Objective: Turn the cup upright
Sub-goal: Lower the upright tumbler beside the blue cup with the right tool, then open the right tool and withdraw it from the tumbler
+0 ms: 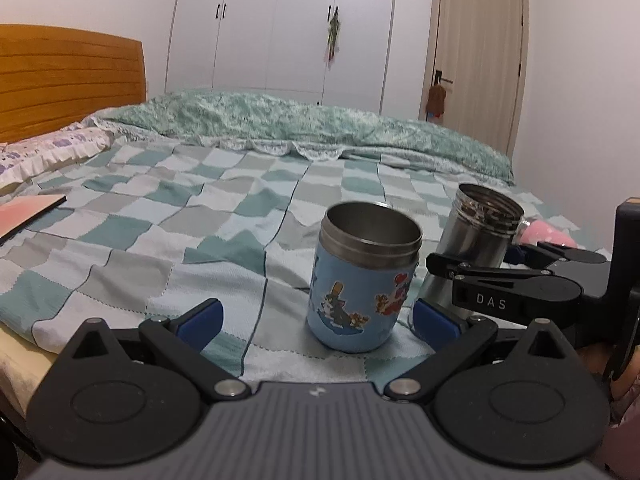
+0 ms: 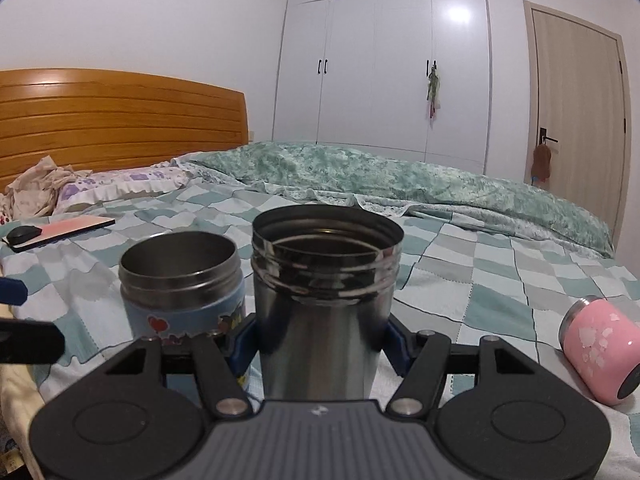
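Our right gripper [image 2: 320, 344] has its blue pads squeezed on the sides of the tall shiny steel cup [image 2: 320, 300], low on its body. The cup's mouth faces up, but from the left wrist it leans a little to one side. Our left gripper [image 1: 316, 320] is wide open and holds nothing. Just beyond it the short blue cup with cartoon stickers [image 1: 360, 280] stands up on the green and grey checked bed cover [image 1: 160, 240]. We think the next job is to make the steel cup stand straight, press its bottom flat into the soft cover, then let go slowly. We should keep it from bumping the blue cup, which is very near. A pink cup [image 2: 596, 356] lies on its side, off to the right.
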The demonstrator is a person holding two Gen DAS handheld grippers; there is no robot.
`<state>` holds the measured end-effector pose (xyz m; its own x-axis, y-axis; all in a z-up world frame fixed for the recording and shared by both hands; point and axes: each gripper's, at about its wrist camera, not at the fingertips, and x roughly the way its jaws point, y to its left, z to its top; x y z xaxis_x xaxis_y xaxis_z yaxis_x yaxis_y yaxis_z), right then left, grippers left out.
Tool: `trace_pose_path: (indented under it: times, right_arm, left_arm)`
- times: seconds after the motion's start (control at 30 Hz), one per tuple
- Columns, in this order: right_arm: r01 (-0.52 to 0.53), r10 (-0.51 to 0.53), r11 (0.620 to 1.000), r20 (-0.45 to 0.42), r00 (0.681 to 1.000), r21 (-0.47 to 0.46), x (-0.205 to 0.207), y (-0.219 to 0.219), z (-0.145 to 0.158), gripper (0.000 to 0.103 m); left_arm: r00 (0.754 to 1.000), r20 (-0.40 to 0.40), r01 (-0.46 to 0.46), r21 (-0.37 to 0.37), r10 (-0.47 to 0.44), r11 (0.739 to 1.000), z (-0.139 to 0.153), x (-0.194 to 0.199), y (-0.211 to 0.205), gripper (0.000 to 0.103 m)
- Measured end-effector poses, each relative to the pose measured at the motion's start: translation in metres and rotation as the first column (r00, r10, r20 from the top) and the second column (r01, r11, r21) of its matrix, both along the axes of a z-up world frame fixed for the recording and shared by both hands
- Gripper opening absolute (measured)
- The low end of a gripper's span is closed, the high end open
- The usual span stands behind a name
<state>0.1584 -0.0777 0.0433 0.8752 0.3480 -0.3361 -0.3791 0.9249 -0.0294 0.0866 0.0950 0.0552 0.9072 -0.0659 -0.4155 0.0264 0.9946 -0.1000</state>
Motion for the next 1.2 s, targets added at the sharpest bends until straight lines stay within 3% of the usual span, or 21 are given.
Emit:
trace_pose_path:
  times: [0.03,0.13,0.17,0.33,0.47,0.73,0.9,1.2]
  right_arm:
    - [0.002,-0.002,1.0,0.0,1.0,0.016,-0.003,-0.003,0.002,0.064]
    - [0.005,-0.007,0.999,0.032,0.999,0.051,-0.016,-0.016,0.01,0.1]
    - [0.006,-0.009,0.998,0.051,0.999,0.064,-0.025,-0.023,0.013,0.102]
    - [0.022,-0.031,0.995,0.093,0.995,0.101,-0.068,-0.066,0.026,0.103]
    - [0.041,-0.054,0.994,0.13,0.99,0.098,-0.109,-0.099,0.029,0.103]
    - [0.148,-0.156,0.987,0.139,0.978,0.065,-0.174,-0.153,-0.001,0.103]
    - [0.202,-0.211,0.977,0.146,0.967,0.07,-0.191,-0.169,-0.025,0.103]
    - [0.299,-0.313,0.95,0.218,0.924,0.096,-0.197,-0.176,-0.032,0.103]
  left_arm:
    - [1.0,0.007,0.002,-0.002,-0.002,1.0,0.001,-0.002,-0.001,0.103]
    - [0.999,0.032,0.009,0.002,-0.009,1.0,0.006,-0.011,-0.006,0.103]
    - [0.999,0.042,0.011,0.005,-0.011,1.0,0.007,-0.014,-0.008,0.103]
    - [0.995,0.101,0.024,0.007,-0.025,1.0,0.011,-0.034,-0.023,0.103]
    - [0.981,0.191,0.045,-0.007,-0.043,0.999,0.008,-0.056,-0.042,0.103]
    - [0.972,0.227,0.058,-0.006,-0.056,0.998,-0.024,-0.079,-0.082,0.103]
    - [0.962,0.269,0.025,0.038,-0.035,0.999,-0.045,-0.087,-0.098,0.103]
    - [0.95,0.31,0.014,0.082,-0.039,0.997,-0.05,-0.091,-0.108,0.103]
